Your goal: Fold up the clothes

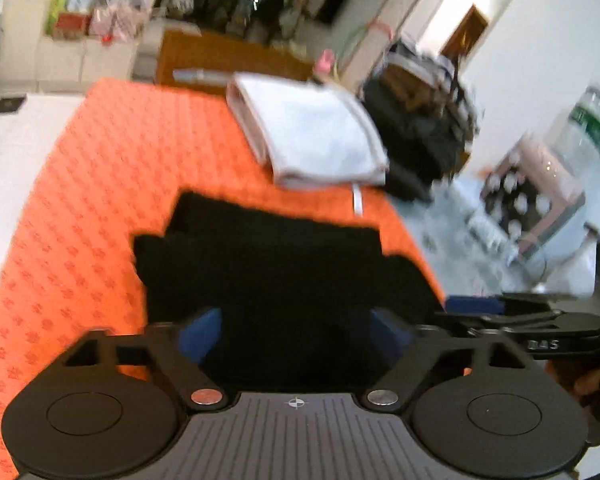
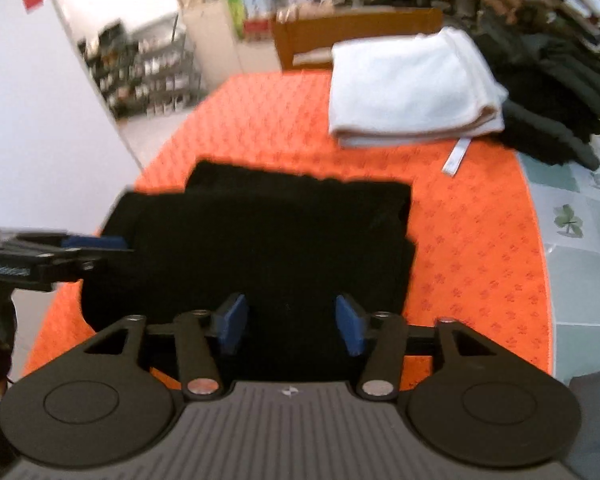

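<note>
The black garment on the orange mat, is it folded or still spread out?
Folded. The black garment lies as a compact rectangle on the orange mat, with stacked layer edges stepping along its far and side borders.

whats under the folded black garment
The folded black garment lies flat on the orange patterned tablecloth, which shows all around it. Whatever sits directly beneath the garment, or between its layers, is covered and cannot be seen.

White walls (image 2: 40,100), cluttered shelving (image 2: 152,68), wooden headboard (image 2: 356,26), pale patterned floor tiles (image 2: 580,264).
</note>
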